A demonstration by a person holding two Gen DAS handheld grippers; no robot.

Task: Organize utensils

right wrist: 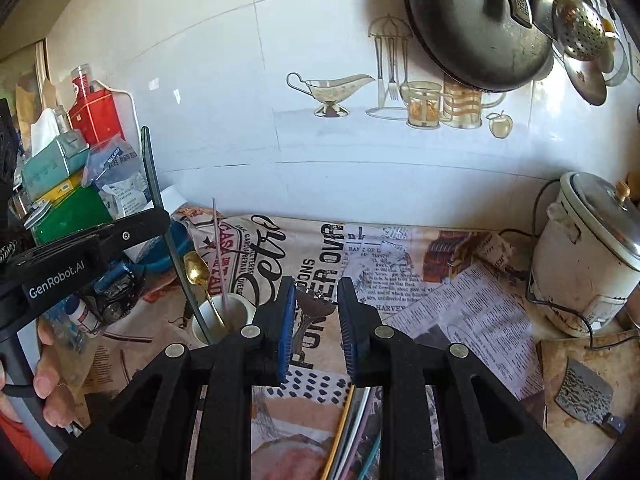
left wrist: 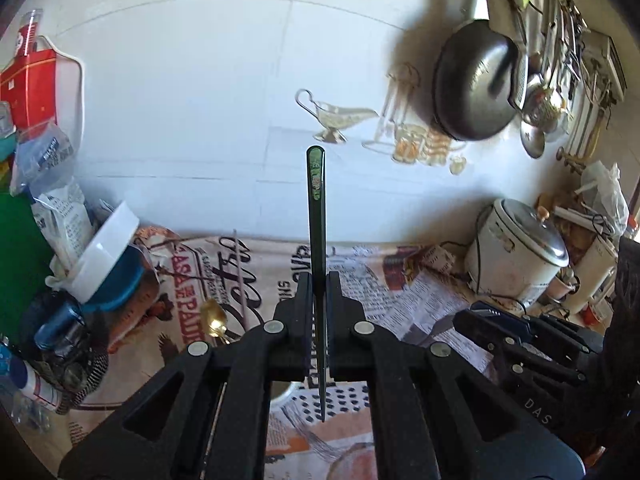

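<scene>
Left gripper [left wrist: 319, 312], lower centre, clamped on upright dark chopstick [left wrist: 316, 216]; right gripper [right wrist: 316, 312], lower centre, pinching a metal utensil [right wrist: 310, 310], type unclear; cup [right wrist: 224, 316] left with spoon [right wrist: 197, 270]; tiled wall [right wrist: 320, 160] beyond.

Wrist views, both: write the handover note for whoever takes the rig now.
Left gripper: shut on a dark green chopstick, held upright.
Right gripper: a metal fork sits between its pads, apparently gripped.
Done: the white cup holds a gold spoon and a pale stick.
Left: probably put the chopstick and fork in the cup, then the coloured sticks lying on the newsprint cloth.
</scene>
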